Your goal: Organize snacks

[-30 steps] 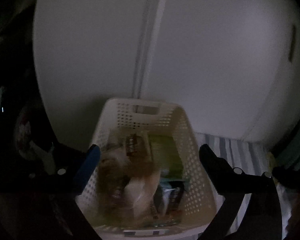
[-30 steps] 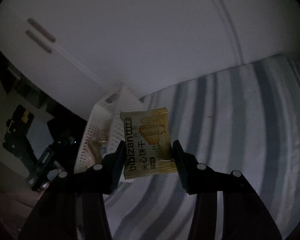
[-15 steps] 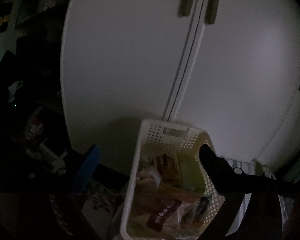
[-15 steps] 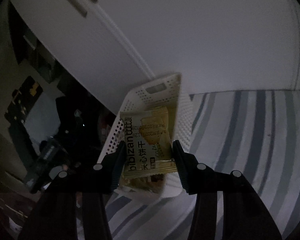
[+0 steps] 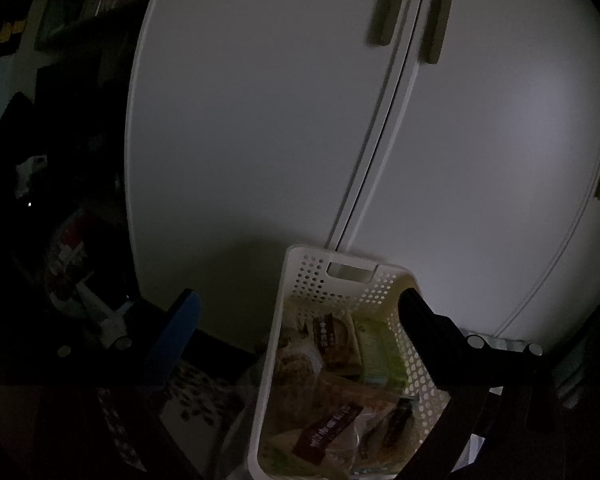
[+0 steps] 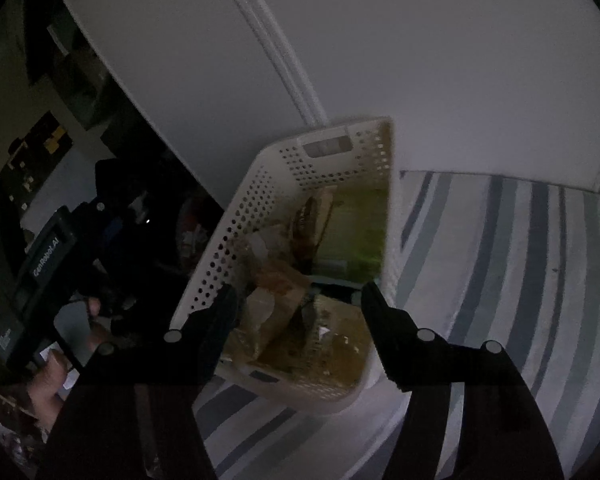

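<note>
On the far left it is very dark, with dim clutter that is too dark to name. The left tongs [image 5: 296,312] hang in the air with their two fingers wide apart and nothing between them. They are near the white basket [image 5: 342,258]. The basket has little holes in its walls and stands against the white cupboard doors [image 5: 260,140]. It is packed with snacks [image 5: 332,412], such as a brown packet and a green one.

The right tongs [image 6: 296,304] are wide apart too, right over the near end of the basket, and they hold nothing. To the right is the striped bed cover [image 6: 500,260], and no snack lies on the part that shows. So it looks like most of the job is done.
</note>
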`<action>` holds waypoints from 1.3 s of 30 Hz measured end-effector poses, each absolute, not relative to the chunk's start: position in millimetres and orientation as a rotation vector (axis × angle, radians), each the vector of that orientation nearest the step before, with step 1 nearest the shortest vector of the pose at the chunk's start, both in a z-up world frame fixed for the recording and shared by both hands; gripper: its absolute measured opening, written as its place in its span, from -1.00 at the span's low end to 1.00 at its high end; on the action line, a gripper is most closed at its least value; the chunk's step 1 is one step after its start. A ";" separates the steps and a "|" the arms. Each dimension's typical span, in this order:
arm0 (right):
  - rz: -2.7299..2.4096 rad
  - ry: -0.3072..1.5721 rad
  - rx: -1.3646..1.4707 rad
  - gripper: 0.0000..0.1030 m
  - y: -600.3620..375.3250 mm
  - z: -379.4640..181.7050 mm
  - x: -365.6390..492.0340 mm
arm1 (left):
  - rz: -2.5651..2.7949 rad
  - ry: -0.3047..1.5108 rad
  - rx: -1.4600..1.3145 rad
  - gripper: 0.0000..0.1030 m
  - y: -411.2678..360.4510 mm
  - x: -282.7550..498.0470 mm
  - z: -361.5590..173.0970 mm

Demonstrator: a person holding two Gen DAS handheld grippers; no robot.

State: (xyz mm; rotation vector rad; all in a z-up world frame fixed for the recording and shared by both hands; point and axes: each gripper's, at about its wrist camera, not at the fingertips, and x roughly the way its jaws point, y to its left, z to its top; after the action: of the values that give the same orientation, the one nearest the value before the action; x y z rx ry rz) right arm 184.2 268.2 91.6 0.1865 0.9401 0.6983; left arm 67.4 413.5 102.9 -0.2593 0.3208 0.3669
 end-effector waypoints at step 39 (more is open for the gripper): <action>0.385 0.617 -0.141 0.90 250.7 117.3 68.2 | 0.565 0.240 0.089 0.95 357.5 30.2 141.1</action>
State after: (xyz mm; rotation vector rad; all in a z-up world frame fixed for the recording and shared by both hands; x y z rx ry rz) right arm 68.2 250.7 117.3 -0.1409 0.6172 0.3846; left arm 30.2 357.5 141.1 0.0885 0.2399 0.5647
